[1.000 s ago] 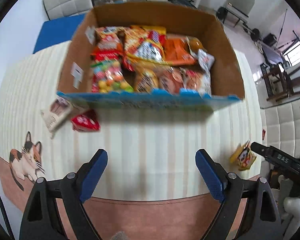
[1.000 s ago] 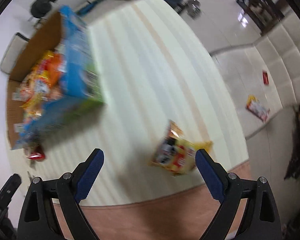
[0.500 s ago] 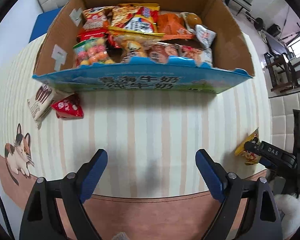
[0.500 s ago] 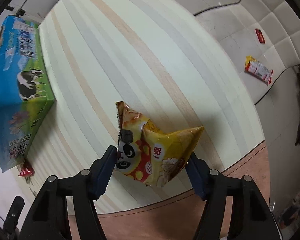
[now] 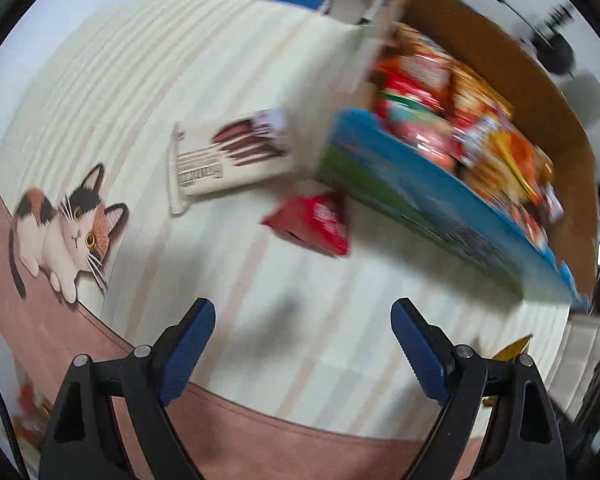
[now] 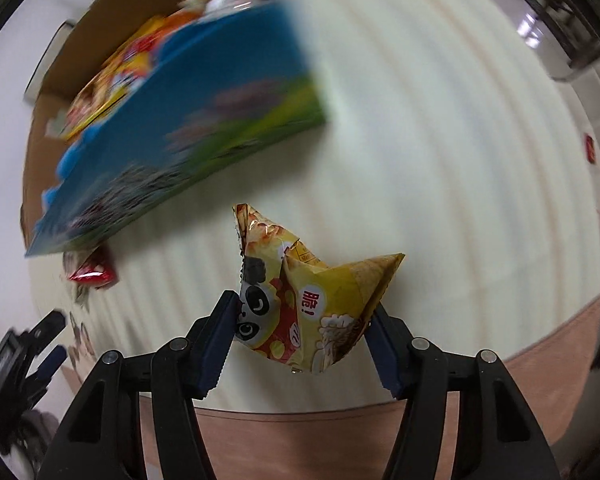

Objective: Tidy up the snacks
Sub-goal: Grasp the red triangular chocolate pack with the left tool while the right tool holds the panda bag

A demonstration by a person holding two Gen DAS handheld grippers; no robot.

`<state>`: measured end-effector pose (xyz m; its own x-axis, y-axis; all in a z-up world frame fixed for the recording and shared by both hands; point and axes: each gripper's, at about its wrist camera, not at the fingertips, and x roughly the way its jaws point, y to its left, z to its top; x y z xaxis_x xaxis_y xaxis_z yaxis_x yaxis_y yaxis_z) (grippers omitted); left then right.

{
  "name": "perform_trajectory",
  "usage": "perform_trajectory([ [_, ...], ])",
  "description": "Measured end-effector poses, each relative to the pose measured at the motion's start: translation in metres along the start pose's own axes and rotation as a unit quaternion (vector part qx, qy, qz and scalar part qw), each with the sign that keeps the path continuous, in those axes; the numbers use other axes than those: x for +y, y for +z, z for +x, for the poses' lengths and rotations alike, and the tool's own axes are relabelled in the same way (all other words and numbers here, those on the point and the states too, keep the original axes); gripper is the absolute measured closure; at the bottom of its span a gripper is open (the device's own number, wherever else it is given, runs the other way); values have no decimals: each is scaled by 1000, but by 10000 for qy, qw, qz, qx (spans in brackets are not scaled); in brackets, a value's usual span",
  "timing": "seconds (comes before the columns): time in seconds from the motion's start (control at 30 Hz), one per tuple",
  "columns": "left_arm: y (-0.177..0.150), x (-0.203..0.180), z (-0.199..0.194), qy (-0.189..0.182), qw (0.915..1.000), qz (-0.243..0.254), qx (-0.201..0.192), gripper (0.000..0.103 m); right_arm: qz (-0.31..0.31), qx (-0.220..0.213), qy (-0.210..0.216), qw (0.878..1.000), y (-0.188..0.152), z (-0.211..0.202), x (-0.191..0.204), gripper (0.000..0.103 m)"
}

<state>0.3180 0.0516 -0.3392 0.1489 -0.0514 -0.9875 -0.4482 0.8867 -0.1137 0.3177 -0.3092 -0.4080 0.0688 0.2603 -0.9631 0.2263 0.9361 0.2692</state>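
Striped worktop [image 5: 308,344] below, box [image 5: 440,204] packed with snacks at right, white pack [image 5: 228,156] and red pack [image 5: 312,220] just beside it, yellow bag [image 6: 304,312] pinched in right gripper [image 6: 302,334], left gripper [image 5: 303,344] spread wide, holding nothing.

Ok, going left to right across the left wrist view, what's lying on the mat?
Printed cat → white snack packet → red snack packet → cardboard box of snacks.
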Motion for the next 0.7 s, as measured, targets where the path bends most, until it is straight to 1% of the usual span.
perform_trajectory([
  [0.07,9,11,11,-130,9997,-168,78,13,-147,19,18,9999,0,6,25,39],
  [0.2,24,20,31,-354,9985,-373,204,13,-306,28,20,9995,-1,14,54,39],
  [0.33,33,17,46,-384,9985,-325,237,13,-330,50,11,9994,0,19,63,39],
  [0.47,38,15,63,-378,9985,-232,324,13,-374,41,-52,9993,-1,20,63,39],
  [0.57,41,14,70,-419,9986,-122,292,13,-379,47,-69,9992,-1,18,60,40],
  [0.6,40,14,70,-428,9986,-116,279,14,-377,45,-73,9993,-1,18,60,40],
  [0.7,43,9,75,-433,9987,-71,272,30,-356,58,-63,9993,-1,20,62,40],
])
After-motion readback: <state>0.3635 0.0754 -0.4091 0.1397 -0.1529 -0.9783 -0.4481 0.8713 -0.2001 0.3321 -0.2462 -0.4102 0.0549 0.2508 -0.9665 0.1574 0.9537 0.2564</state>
